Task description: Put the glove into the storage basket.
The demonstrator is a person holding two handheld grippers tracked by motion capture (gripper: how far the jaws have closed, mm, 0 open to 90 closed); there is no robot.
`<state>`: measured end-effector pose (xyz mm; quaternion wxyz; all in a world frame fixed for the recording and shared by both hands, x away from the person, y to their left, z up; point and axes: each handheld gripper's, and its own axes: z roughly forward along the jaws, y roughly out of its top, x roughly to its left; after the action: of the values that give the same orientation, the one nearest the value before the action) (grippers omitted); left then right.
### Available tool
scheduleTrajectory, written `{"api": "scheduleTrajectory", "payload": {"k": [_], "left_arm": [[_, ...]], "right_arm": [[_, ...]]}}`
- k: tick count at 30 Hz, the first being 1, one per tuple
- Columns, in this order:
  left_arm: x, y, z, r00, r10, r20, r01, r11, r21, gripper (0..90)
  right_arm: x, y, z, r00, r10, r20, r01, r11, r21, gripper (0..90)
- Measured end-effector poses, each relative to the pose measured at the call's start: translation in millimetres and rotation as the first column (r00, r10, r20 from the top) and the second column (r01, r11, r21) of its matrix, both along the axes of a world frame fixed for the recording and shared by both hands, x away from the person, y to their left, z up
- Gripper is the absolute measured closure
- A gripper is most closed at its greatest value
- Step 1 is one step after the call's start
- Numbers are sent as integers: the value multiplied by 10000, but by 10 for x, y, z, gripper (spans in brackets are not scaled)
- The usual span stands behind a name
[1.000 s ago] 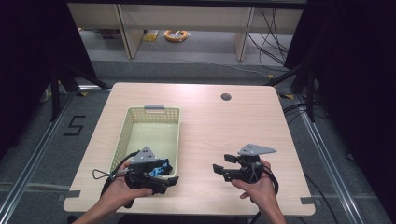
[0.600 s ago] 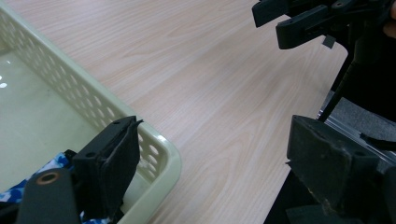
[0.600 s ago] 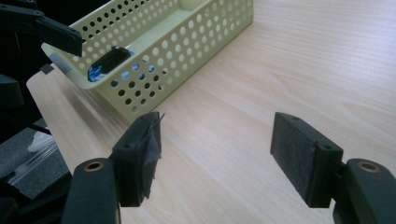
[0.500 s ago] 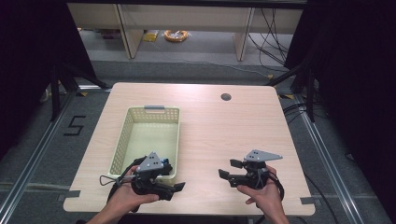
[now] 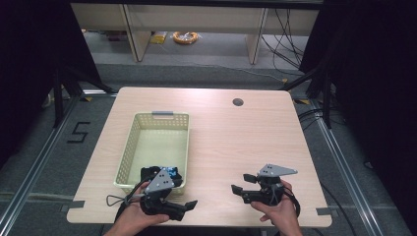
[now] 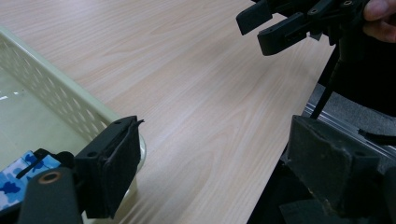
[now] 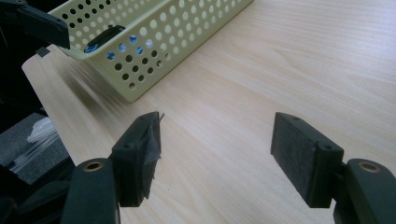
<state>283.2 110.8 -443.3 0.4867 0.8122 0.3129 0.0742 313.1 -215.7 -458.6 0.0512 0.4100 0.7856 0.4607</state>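
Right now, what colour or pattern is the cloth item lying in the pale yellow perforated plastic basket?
The cloth item has a blue camouflage pattern with black trim, clearest in the left gripper view.

readable marks: you have one, a black "5" | where: on the grey floor [image 5: 64, 147], left of the table [image 5: 236, 142], beside the rail | basket [image 5: 128, 152], table top, both tools: you can read no label, brand or number on them

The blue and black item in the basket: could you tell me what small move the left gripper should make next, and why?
Probably swing the left gripper back over the basket toward the blue and black item: its jaws stand open and empty over bare table beside the near corner.
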Motion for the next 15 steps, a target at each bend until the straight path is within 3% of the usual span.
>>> {"api": "scheduleTrajectory", "payload": {"k": [1, 3, 7, 9, 10, 11, 12, 13, 14, 15], "left_arm": [[-7, 2, -3, 9999, -69, -141, 69, 10000, 6, 175], [-31, -4, -14, 9999, -36, -119, 36, 10000, -17, 176], [-75, -23, -43, 9998, -186, -100, 185, 9997, -150, 177], [-95, -29, -53, 9994, -319, -120, 318, 9995, -49, 177], [-111, -30, -56, 9994, -290, -176, 291, 9995, 97, 177], [-120, -39, -77, 9993, -375, -83, 375, 9993, 16, 177], [-128, -41, -84, 9989, -430, -208, 430, 9991, 5, 177], [-146, -50, -99, 9990, -411, -198, 411, 9992, -9, 177], [-143, -37, -102, 9985, -513, -169, 516, 9984, 219, 177], [-153, -49, -118, 9981, -605, -81, 606, 9982, 28, 177]], "right_arm": [[13, -23, -13, 9992, 122, 394, -116, 9998, -146, 344], [-17, -21, -23, 9998, 48, 211, -48, 10000, 45, 341], [-52, -41, -51, 9989, 136, 459, -139, 9999, 62, 331], [-90, -41, -51, 9996, 75, 267, -80, 9998, 171, 322], [-77, -57, -63, 9974, 149, 704, -145, 9999, -56, 316], [-105, -39, -66, 9992, 124, 370, -131, 9997, 208, 311], [-107, -53, -62, 9985, 163, 523, -163, 9999, -1, 308], [-99, -43, -83, 9975, 238, 663, -246, 9996, 115, 302], [-119, -48, -75, 9983, 250, 529, -255, 9996, 101, 292], [-126, -47, -77, 9978, 253, 612, -259, 9996, 94, 283]]}}
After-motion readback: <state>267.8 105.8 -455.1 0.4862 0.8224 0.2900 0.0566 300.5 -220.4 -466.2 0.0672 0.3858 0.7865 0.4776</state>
